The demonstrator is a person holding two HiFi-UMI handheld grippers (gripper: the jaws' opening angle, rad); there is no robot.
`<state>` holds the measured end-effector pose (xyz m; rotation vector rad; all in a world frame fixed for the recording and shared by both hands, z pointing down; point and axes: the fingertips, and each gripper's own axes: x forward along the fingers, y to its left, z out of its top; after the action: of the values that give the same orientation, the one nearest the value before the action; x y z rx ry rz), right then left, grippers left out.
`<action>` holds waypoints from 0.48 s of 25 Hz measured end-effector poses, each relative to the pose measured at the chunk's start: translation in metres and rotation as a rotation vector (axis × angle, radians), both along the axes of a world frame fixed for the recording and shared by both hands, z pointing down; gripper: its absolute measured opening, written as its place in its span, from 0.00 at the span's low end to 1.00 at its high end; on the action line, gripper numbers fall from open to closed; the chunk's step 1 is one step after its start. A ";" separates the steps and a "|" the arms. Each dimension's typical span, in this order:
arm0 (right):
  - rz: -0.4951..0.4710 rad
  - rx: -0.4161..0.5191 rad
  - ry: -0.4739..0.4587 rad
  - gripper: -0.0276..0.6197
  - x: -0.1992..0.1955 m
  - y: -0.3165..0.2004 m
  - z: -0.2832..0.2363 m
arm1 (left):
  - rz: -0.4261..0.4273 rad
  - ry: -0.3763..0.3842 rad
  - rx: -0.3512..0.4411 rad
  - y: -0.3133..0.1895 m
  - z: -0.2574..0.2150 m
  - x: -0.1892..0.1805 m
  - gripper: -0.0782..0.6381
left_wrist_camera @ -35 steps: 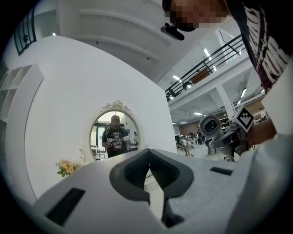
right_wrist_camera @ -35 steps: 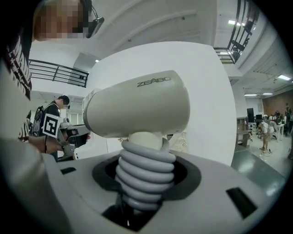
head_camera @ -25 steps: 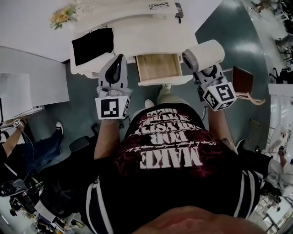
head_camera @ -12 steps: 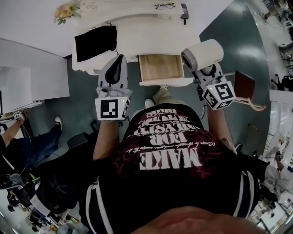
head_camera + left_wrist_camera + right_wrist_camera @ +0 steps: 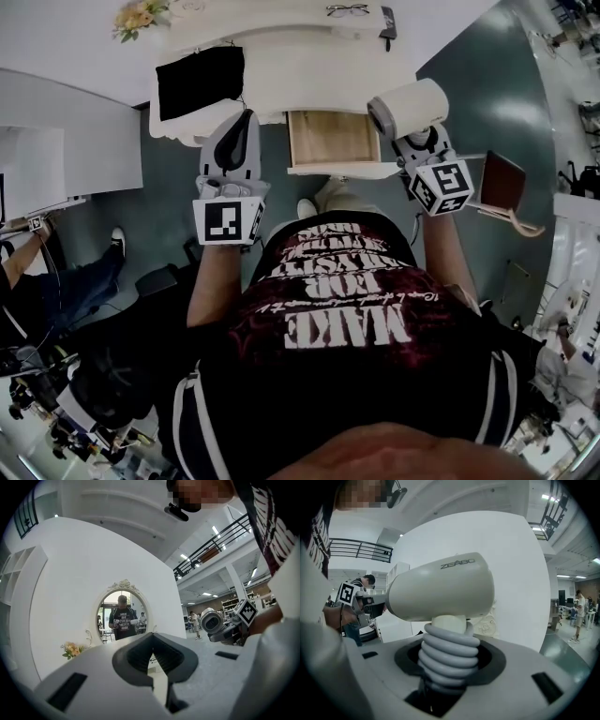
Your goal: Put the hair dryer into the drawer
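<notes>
White dressing table (image 5: 309, 80), drawer (image 5: 333, 139) open: hair dryer (image 5: 412, 105) beside it, cord-wrapped handle clamped in right gripper (image 5: 445, 667), best lowered squarely inside before release; left gripper (image 5: 157, 656) closed, empty.

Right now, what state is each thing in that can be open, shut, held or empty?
Drawer: open, looks empty.
Hair dryer: held by its cord-wrapped handle.
Right claw: shut on the hair dryer.
Left claw: shut, empty.
</notes>
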<state>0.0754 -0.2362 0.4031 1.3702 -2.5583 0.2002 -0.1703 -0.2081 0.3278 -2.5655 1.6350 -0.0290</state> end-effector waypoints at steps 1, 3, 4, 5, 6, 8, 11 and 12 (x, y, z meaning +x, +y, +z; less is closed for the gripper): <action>0.003 -0.010 0.004 0.34 0.001 -0.003 0.005 | -0.001 -0.003 0.000 -0.002 0.001 0.000 0.11; 0.004 -0.028 0.009 0.34 0.002 -0.009 0.015 | -0.013 -0.015 0.003 -0.006 0.002 0.000 0.11; 0.002 -0.038 0.012 0.34 0.001 -0.012 0.020 | -0.023 -0.024 0.005 -0.008 0.002 0.000 0.11; 0.000 -0.047 0.016 0.34 0.000 -0.015 0.024 | -0.032 -0.034 0.006 -0.010 0.003 0.000 0.11; -0.004 -0.056 0.019 0.34 -0.001 -0.018 0.029 | -0.036 -0.043 0.005 -0.012 0.004 0.000 0.11; -0.012 -0.074 0.025 0.34 -0.002 -0.022 0.039 | -0.035 -0.048 0.003 -0.014 0.006 0.001 0.11; -0.018 -0.107 0.027 0.34 -0.002 -0.024 0.055 | -0.038 -0.046 -0.007 -0.014 0.007 0.002 0.11; -0.018 -0.120 0.022 0.35 -0.002 -0.025 0.059 | -0.040 -0.046 -0.012 -0.014 0.008 0.002 0.11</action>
<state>0.0735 -0.2612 0.4622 1.2986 -2.4961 0.3277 -0.1686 -0.2222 0.3355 -2.5209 1.6742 -0.1009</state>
